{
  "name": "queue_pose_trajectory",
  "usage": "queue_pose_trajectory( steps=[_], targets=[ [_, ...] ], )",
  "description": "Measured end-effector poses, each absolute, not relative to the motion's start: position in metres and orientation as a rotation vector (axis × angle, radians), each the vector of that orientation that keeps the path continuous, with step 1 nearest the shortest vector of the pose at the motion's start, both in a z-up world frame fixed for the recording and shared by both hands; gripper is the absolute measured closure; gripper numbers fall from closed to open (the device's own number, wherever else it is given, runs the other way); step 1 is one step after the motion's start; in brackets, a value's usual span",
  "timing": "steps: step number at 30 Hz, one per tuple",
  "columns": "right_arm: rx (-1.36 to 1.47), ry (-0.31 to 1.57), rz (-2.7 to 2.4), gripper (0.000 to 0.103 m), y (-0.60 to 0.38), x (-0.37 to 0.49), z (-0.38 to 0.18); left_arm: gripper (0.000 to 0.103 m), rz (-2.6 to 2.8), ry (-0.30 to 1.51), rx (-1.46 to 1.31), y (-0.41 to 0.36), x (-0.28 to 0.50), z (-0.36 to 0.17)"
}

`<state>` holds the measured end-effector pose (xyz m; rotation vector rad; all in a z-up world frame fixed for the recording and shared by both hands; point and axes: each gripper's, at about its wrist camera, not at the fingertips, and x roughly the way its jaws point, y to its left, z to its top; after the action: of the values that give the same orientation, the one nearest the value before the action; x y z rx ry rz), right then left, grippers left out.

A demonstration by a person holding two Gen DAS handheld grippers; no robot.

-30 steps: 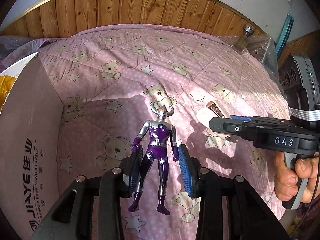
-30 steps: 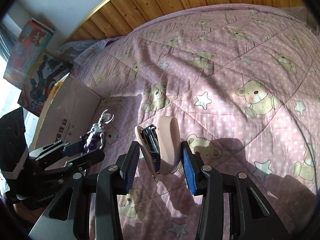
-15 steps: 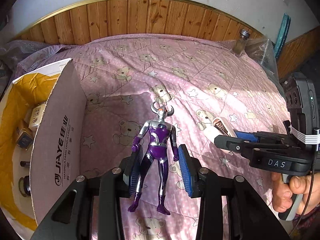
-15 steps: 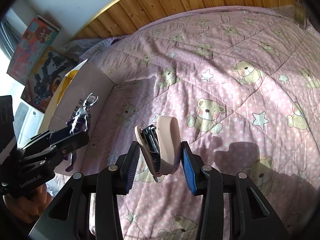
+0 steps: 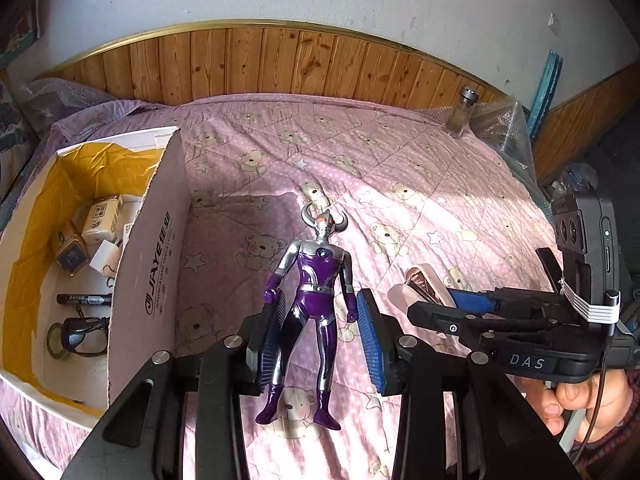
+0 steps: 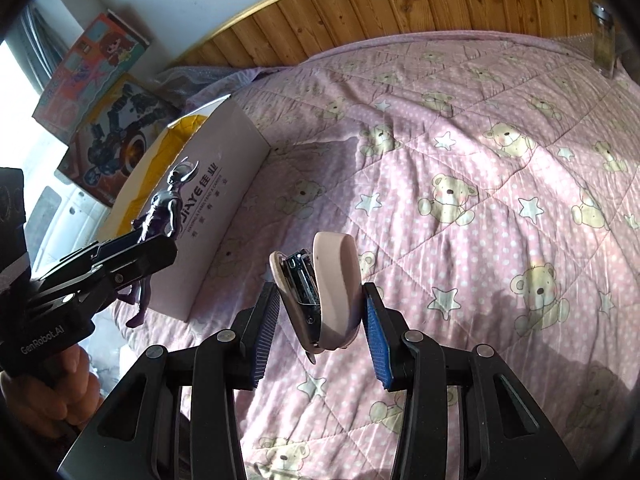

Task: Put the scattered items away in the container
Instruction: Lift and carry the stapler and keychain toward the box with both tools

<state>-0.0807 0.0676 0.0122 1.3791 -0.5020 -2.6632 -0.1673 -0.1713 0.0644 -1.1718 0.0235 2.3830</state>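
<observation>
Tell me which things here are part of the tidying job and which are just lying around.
Job: purple figure in left gripper; pink stapler in right gripper; cardboard box.
Lying about: glass jar; toy boxes by wall.

A bed covered by a pink quilted cotton bedspread (image 5: 400, 168) printed with cream teddy bears and white stars fills the scene, running back to a varnished pine-plank headboard (image 5: 280, 64). On its left side sits an open white cardboard box (image 5: 144, 280) with a yellow lining. At the far right corner, against the headboard, stands a small clear glass bottle (image 5: 460, 118) with a metal cap, just beside crumpled clear bubble wrap (image 5: 504, 128).
</observation>
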Motion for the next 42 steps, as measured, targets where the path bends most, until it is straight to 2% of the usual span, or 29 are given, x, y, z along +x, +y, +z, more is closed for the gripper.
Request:
queue_pose_trajectory(
  steps=[22,42],
  targets=[
    [1.281,-0.377,-2.644,0.059,-0.014,-0.047,0.04,0.065,2.432,-0.18,-1.054,-0.256,-0.098,0.095],
    [1.145,-0.156,-2.626,0.06,-0.071,-0.07,0.101,0.065,2.517,-0.414,-0.946,-0.343,-0.093,0.133]
  ],
)
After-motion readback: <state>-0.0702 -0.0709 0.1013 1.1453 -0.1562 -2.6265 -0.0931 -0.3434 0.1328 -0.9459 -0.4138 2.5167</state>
